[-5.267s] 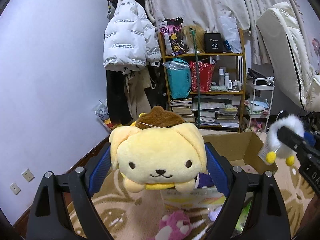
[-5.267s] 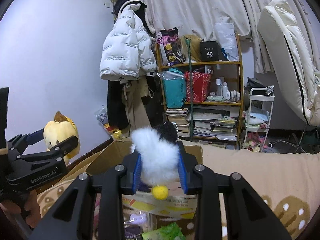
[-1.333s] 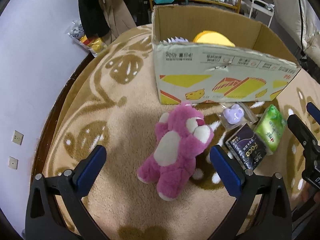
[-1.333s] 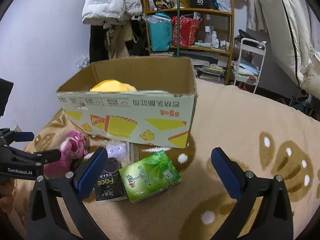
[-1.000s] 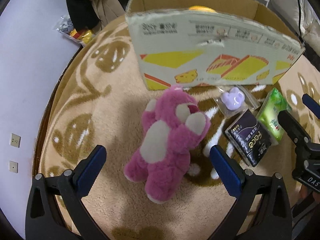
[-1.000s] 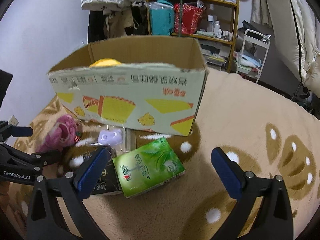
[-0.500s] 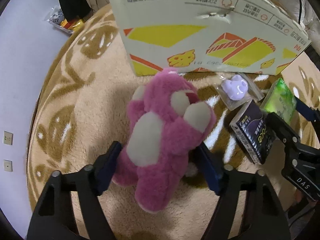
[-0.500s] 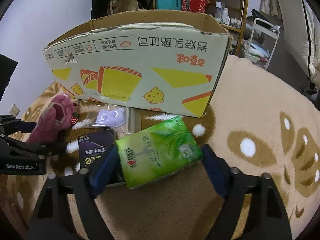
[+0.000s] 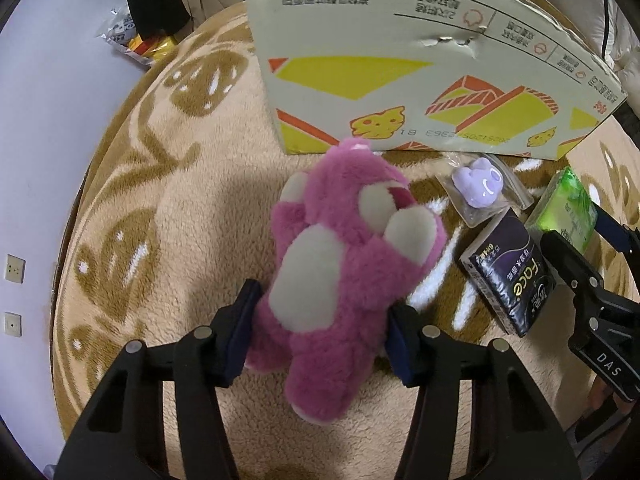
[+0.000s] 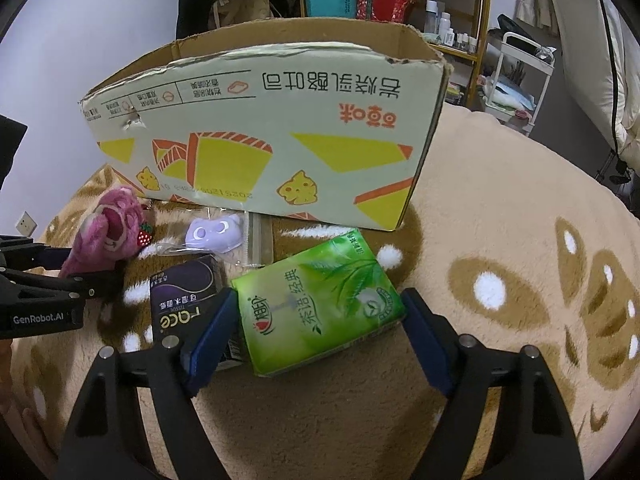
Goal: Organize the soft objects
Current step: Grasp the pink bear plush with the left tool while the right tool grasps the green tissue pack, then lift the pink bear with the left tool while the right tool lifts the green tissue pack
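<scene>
Left wrist view: the left claw [image 9: 320,328] has just been closing and its blue pads now press both flanks of the pink plush bear [image 9: 344,264], which lies on the beige patterned rug [image 9: 192,208] just in front of the cardboard box [image 9: 400,60]. Beside the bear lie a bagged lilac toy [image 9: 478,182], a black tissue pack [image 9: 510,270] and a green tissue pack [image 9: 564,208].

Right wrist view: the right claw [image 10: 316,332] has just been closing around the green tissue pack [image 10: 320,300]; its left pad touches the pack's edge, while the right pad stands just beside it, so the grip looks unfinished. The pack rests on the rug [image 10: 500,220] near the box's [image 10: 280,128] front corner. The bear [image 10: 106,236] lies far left.
</scene>
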### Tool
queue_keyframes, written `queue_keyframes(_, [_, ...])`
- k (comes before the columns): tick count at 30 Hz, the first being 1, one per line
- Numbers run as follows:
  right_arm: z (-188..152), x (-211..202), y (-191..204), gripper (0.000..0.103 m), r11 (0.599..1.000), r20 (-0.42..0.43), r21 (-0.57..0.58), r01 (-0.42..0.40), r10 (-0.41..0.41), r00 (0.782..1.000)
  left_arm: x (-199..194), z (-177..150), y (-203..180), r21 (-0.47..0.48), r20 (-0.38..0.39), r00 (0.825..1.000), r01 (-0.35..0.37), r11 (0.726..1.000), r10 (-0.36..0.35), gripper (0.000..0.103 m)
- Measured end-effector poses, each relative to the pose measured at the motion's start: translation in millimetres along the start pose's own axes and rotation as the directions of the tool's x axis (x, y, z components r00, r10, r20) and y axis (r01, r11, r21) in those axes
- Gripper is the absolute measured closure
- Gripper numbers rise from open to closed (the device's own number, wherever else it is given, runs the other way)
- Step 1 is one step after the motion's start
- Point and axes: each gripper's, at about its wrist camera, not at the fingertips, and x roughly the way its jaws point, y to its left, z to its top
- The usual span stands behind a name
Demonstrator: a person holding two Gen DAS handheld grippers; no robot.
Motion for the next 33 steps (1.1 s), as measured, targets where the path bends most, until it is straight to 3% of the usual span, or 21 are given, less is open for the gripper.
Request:
queue_keyframes(16, [-4.1, 1.5, 7.7, 0.019, 1.0, -0.015, -0.005, 0.029, -0.029, 0.999, -7.3, -5.2, -5.9, 0.022, 0.03, 0.999, -0.038, 0.999, 0.038, 0.049])
queue_keyframes(33, [-2.8, -12.4, -7.4, 0.019, 0.998, 0.031, 0.06, 0.02, -0.022, 0.999, -27.5, -15.4, -7.5, 0.022, 0.082, 0.995, -0.063, 0.998, 0.061, 0.051])
